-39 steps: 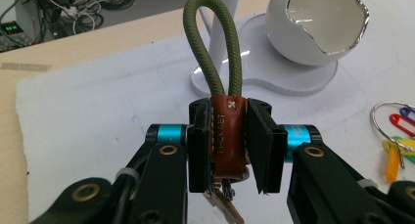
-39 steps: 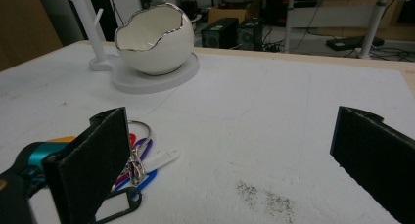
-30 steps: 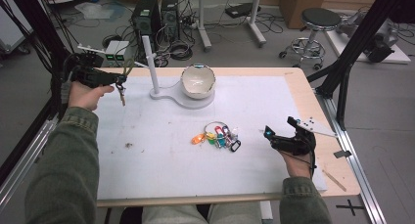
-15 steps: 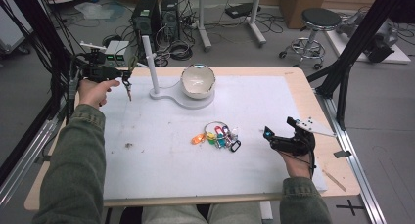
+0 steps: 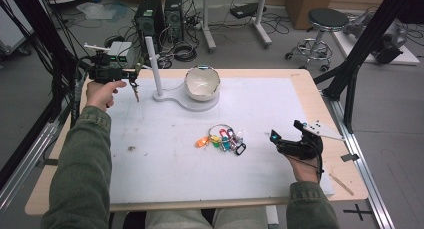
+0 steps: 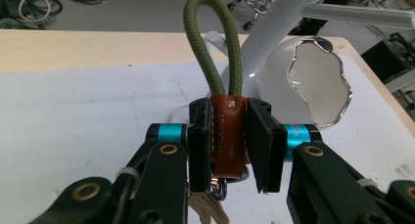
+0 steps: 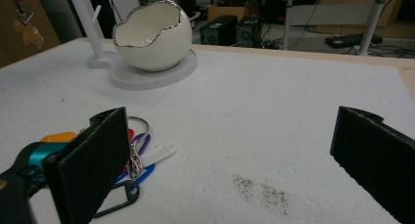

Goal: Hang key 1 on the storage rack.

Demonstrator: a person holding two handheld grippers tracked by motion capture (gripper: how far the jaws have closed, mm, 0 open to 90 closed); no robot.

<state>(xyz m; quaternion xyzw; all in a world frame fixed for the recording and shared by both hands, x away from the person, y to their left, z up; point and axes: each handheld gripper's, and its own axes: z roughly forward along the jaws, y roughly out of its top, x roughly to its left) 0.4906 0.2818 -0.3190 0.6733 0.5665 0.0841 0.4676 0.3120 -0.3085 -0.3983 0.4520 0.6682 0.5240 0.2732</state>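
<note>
At the left, a brown leather key fob (image 6: 227, 136) with a green cord loop is clamped in the left gripper (image 6: 229, 138) near the white stand (image 5: 155, 69), whose peg could be missed and the fob dropped, while the right gripper (image 7: 230, 155) is held wide apart beside the tagged key bunch (image 5: 223, 140).

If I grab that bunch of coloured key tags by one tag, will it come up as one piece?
Probably, but floppy: the key tags look strung on one ring, so the rest would likely dangle and swing. The thin plastic tags seem light and may slide between the right gripper pads.
</note>
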